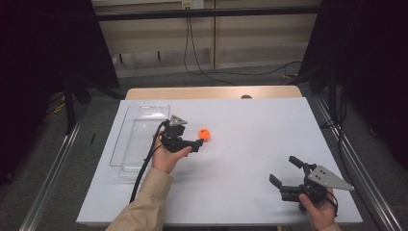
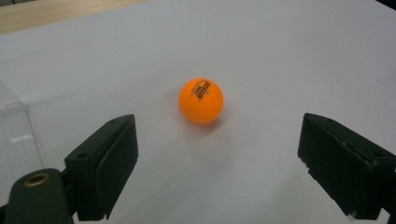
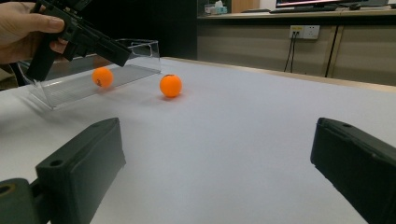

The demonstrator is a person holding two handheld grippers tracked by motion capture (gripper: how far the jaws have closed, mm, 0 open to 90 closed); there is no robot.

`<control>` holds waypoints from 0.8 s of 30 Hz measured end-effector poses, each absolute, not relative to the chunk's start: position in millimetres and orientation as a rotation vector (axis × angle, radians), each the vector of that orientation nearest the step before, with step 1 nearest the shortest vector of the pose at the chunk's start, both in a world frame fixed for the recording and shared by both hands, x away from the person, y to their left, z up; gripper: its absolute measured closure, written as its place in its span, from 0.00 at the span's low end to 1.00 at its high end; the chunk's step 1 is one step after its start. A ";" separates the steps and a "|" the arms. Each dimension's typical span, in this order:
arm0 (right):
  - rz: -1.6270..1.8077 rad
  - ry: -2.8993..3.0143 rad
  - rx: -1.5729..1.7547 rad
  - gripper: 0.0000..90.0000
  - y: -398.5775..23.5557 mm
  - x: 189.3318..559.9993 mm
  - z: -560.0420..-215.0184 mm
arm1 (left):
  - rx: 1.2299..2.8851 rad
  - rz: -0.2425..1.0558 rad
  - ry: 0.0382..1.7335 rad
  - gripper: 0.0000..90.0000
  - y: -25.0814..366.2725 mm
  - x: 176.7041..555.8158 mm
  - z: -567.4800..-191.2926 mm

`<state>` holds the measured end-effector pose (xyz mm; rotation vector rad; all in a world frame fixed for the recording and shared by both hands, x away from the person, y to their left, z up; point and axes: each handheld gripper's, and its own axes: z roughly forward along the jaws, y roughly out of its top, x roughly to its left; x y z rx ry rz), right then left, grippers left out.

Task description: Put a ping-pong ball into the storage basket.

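Dim room, dark curtains hanging on both sides, pale wood panelling and a wall socket showing at the back. A smooth matte white sheet (image 1: 250, 144) is covering the table, with a strip of light wood edge (image 1: 211, 92) showing at the far side.

An orange ball (image 1: 205, 133) is sitting on the white sheet, a little left of centre, just right of a clear tray. It is round and glossy, plastic-looking, with small dark print on its upper side in the left gripper view (image 2: 201, 101). Being a sphere, it has no long axis; the printed mark is facing up and toward the camera.

The clear tray (image 1: 126, 144) is lying along the left edge of the sheet, rectangular, rigid transparent plastic with upright walls, its long side running away from the person. In the right gripper view its wall (image 3: 140, 60) is reflecting an orange ball shape.

The left gripper (image 1: 196, 143) is pointing toward the ball, its black blocky jaws standing wide apart and holding nothing; the ball is lying just ahead of them, apart from both pads.

The right gripper (image 1: 285, 171) is resting low at the near right, well apart from the ball, jaws spread wide, nothing between them. A grey three-cornered plate (image 1: 332, 178) is sitting on top of it.
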<state>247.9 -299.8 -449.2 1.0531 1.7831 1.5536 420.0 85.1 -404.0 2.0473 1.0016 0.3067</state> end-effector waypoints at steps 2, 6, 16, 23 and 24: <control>1.553 1.783 1.052 0.02 -299.8 248.0 -449.2 | 2.048 0.301 1.002 0.14 84.2 420.4 -405.0; 1.553 1.783 1.052 0.02 -299.8 248.0 -449.2 | 2.056 0.310 1.000 0.14 82.7 421.4 -407.0; 1.556 1.781 1.054 0.02 -300.0 248.0 -449.1 | 2.057 0.321 1.003 0.14 78.5 423.7 -410.5; 1.556 1.781 1.053 0.02 -300.0 248.0 -449.1 | 2.065 0.331 0.995 0.14 76.2 425.4 -411.8; 1.557 1.781 1.054 0.02 -300.0 248.0 -449.1 | 2.058 0.324 1.002 0.14 75.3 425.4 -412.4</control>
